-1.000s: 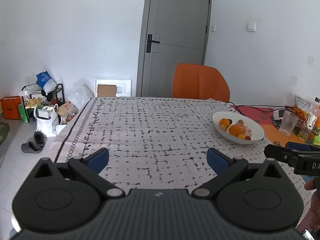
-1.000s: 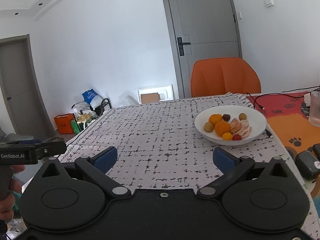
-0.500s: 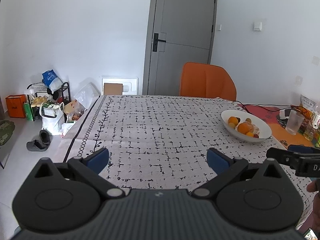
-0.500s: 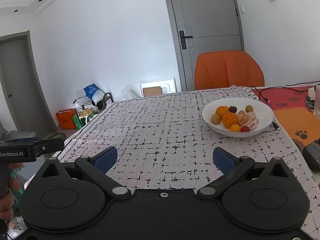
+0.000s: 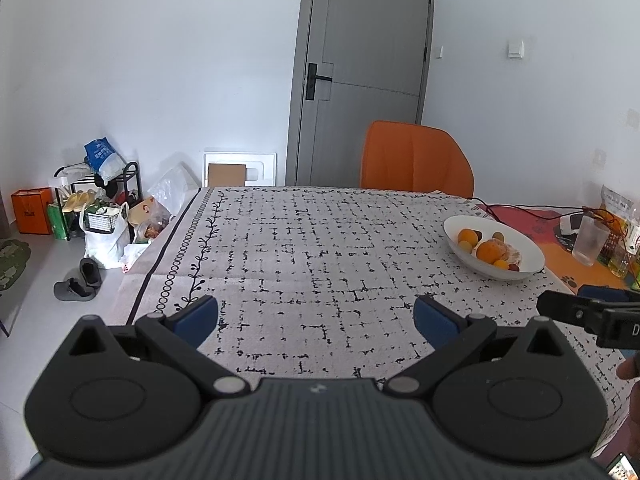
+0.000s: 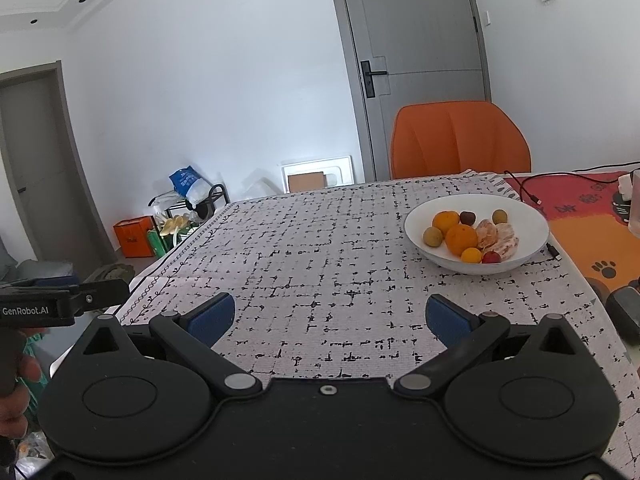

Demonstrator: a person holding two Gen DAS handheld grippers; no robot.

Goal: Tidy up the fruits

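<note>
Looking at a table (image 6: pixel 320 264) with all visible fruit (image 6: pixel 472 236) already piled in the bowl (image 6: pixel 536 220) at its far right, none loose on the cloth; fits either sorted or about to be unloaded. Both grippers, left (image 5: pixel 316 316) and right (image 6: pixel 330 314), gaping wide, holding nothing. Right view only: peeled segments, second door.

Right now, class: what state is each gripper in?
Left gripper: open, holding nothing.
Right gripper: open, holding nothing.
</note>
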